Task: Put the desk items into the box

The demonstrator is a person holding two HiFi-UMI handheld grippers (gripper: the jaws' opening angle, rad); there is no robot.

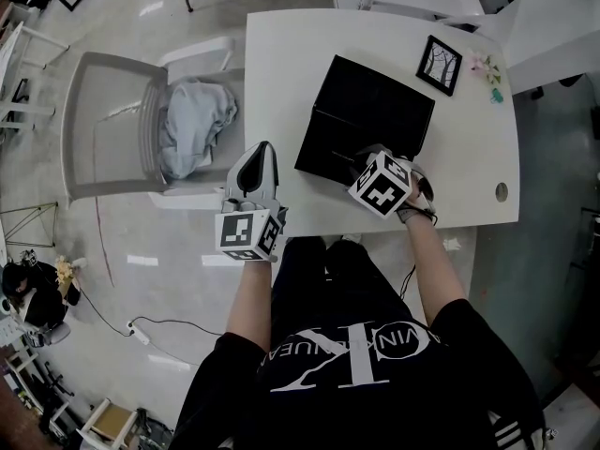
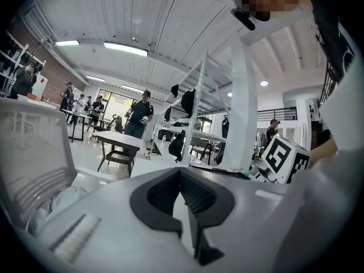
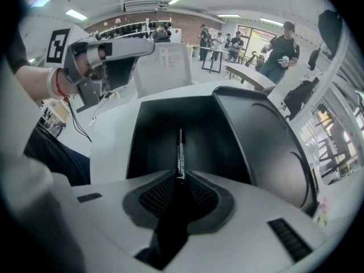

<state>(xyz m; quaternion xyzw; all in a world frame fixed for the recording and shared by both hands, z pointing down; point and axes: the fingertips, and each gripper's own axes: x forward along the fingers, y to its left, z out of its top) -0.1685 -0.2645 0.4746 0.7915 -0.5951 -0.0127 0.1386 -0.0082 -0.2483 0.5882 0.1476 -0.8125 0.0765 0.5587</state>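
Note:
On the white table point(image 1: 281, 73) lies an open black box point(image 1: 328, 153) with its lid point(image 1: 375, 101) folded back. My right gripper point(image 1: 370, 157) hangs over the box's near corner and points steeply down. In the right gripper view its jaws point(image 3: 181, 178) are shut on a thin black pen point(image 3: 181, 152), whose free end sticks out over the box's dark inside point(image 3: 159, 135). My left gripper point(image 1: 263, 146) is held level off the table's left edge, jaws point(image 2: 181, 172) shut with nothing between them. It also shows in the right gripper view point(image 3: 149, 45).
A black-framed picture point(image 1: 439, 65) and small coloured bits point(image 1: 489, 75) lie at the table's far right. A grey chair point(image 1: 112, 125) holding a crumpled cloth point(image 1: 195, 120) stands left of the table. A cable hole point(image 1: 502, 192) sits near the right front corner. People stand in the background.

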